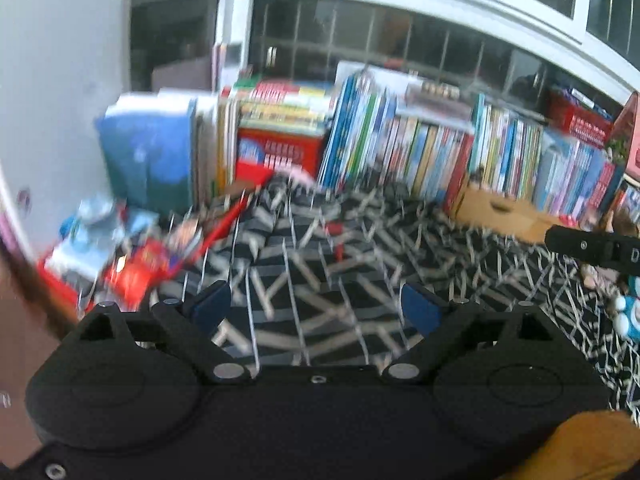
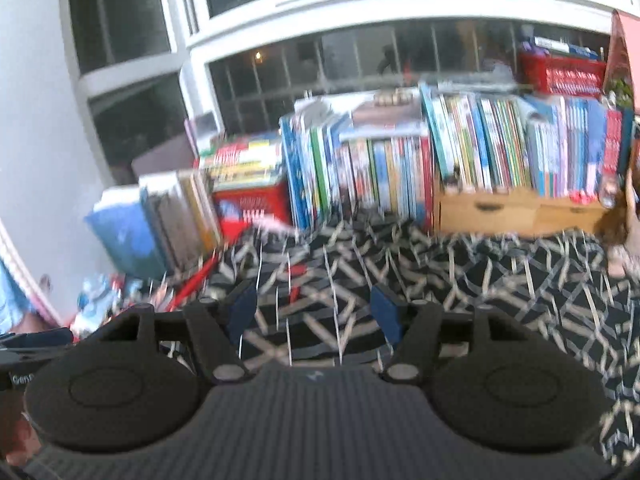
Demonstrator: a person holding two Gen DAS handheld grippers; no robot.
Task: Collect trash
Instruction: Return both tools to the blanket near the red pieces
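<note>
Both views are blurred by motion. A heap of wrappers and packets [image 1: 92,236] lies at the left edge of a black-and-white patterned cloth [image 1: 400,240], with a red wrapper [image 1: 136,276] at its near side. A long red strip [image 1: 218,226] and a small red scrap [image 1: 335,229] lie on the cloth further in. My left gripper [image 1: 316,304] hangs open above the cloth with nothing between its blue pads. My right gripper [image 2: 316,310] is open and empty too, above the same cloth [image 2: 500,276]. From there the heap [image 2: 100,300], strip [image 2: 196,280] and scrap [image 2: 297,270] sit ahead and to the left.
A long row of upright books [image 1: 420,148] backs the cloth under a barred window [image 1: 360,36]. A tan box [image 1: 500,212] stands under the books at the right. A white wall [image 1: 52,80] closes the left. A blue toy [image 1: 628,316] lies at the far right.
</note>
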